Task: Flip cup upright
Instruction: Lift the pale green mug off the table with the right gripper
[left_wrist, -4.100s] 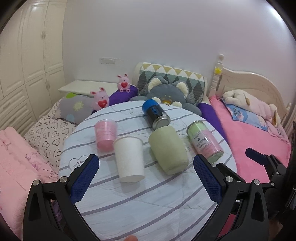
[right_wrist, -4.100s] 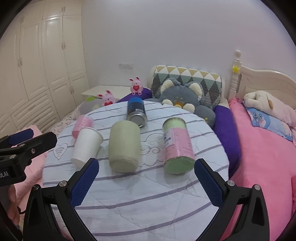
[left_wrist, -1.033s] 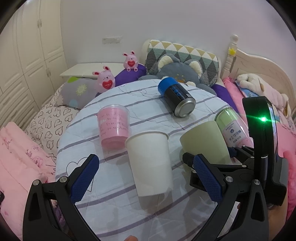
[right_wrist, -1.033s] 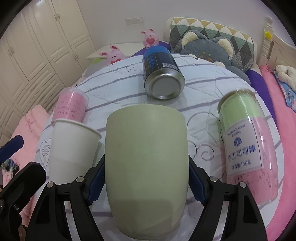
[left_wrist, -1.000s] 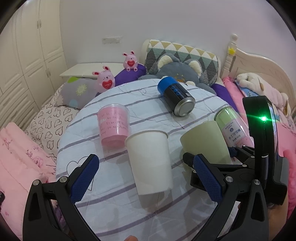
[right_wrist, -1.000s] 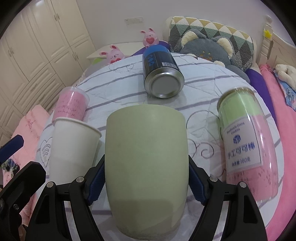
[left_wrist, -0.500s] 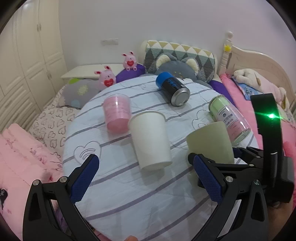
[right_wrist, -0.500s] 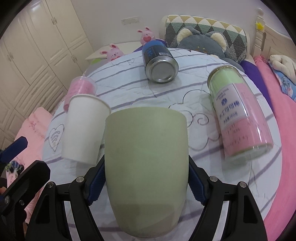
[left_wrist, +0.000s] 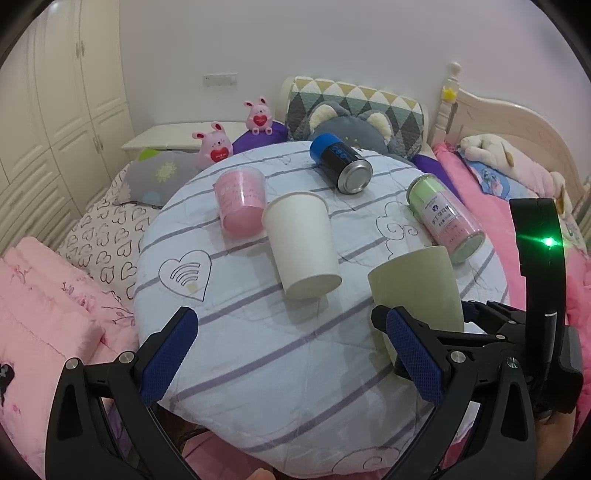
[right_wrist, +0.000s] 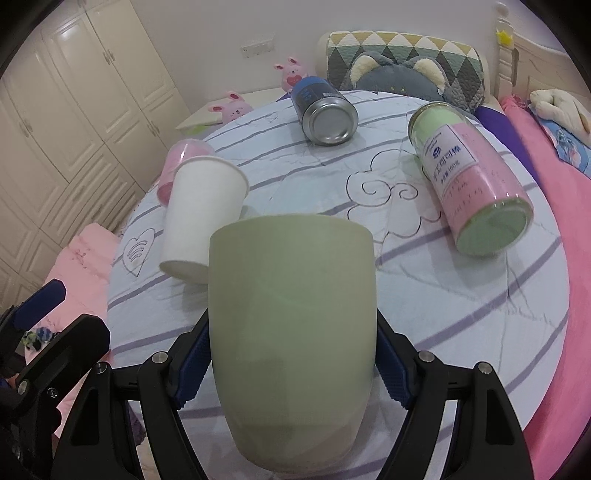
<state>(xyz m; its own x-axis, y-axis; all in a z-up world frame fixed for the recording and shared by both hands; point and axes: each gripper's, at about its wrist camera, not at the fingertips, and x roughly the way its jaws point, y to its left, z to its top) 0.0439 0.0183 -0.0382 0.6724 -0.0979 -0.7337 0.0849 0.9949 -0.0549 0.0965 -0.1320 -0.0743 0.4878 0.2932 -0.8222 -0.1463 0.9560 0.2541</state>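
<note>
Green and matte, the cup (right_wrist: 291, 325) is clamped between the blue-padded fingers of the right gripper (right_wrist: 291, 363), which press against its two sides. It is held over the near right part of the round table (left_wrist: 258, 369), mouth turned away from the wrist camera and rounded base toward it; from the left wrist view the same cup (left_wrist: 417, 291) is seen with its rim uppermost. Whether its base touches the striped cloth cannot be told. The left gripper (left_wrist: 291, 354) is spread wide, nothing between its fingers, at the near edge of the table.

On the cloth, a white paper cup (left_wrist: 301, 243) is seen lying on its side near the centre, with a pink plastic cup (left_wrist: 242, 205) just beside it to the left. A blue can (left_wrist: 341, 162) lies at the far side, and a green-and-pink canister (left_wrist: 445, 218) lies to the right.
</note>
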